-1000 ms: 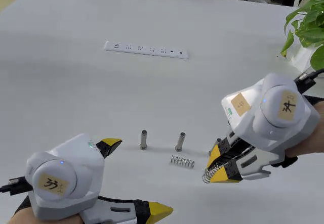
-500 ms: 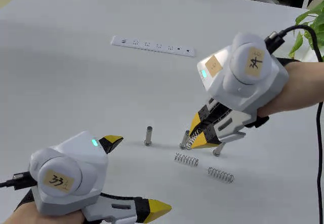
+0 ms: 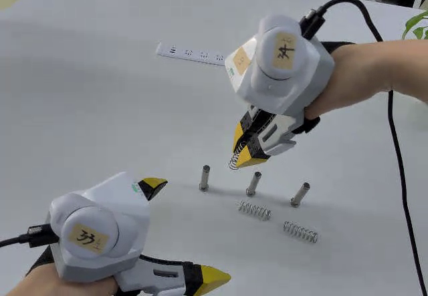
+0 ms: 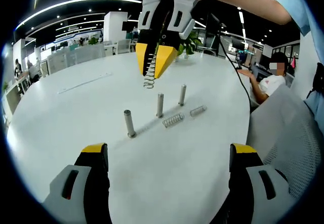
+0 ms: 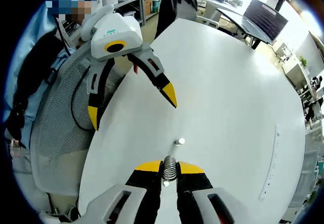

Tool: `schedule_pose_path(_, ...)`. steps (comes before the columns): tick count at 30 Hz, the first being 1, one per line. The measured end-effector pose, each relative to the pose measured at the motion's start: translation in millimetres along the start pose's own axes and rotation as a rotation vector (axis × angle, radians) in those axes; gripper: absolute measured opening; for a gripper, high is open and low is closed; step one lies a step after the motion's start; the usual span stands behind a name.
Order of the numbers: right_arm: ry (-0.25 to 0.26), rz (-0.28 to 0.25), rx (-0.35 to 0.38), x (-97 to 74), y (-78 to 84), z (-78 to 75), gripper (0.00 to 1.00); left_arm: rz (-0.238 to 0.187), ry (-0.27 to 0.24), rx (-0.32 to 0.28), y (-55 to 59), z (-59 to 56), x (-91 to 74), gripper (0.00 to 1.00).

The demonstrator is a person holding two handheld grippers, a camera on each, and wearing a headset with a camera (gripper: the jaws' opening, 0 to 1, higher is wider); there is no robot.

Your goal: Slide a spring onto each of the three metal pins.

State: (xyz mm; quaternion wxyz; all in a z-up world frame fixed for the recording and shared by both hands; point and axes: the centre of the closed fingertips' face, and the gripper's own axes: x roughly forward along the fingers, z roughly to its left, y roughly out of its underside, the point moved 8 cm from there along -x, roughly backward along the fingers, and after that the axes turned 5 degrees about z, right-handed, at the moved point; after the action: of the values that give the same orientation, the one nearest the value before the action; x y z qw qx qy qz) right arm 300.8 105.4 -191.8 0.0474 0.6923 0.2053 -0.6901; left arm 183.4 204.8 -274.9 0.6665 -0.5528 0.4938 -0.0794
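Head view shows two loose springs [image 3: 255,210]; right gripper [image 3: 244,154] clamps another spring [image 3: 234,160], left gripper [image 3: 183,232] gapes apart.

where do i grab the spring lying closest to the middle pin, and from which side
Pinch the spring across its coils near one end, coming straight down from above. It lies flat on the table, apart from the pin, so the jaws can straddle its width. Holding one end likely leaves the other open to slide over a pin.
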Motion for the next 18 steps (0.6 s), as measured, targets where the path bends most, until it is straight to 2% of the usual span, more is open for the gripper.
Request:
schedule_pose_path(8, -0.007, 0.031, -0.053, 8.5, -15.3, -14.2, 0.07, 0.01, -0.016, -0.019, 2.7, 3.3, -1.6, 0.99)
schedule_pose_path(13, -0.014, 0.06, -0.09, 15.2, -20.4, -16.1, 0.07, 0.012, -0.021, -0.024, 3.6, 3.8, -2.9, 0.99)
schedule_pose_path(18, -0.034, 0.064, -0.099, 21.3, -23.0, -16.3, 0.07, 0.009, -0.022, -0.031, 4.1, 3.8, -3.7, 0.99)
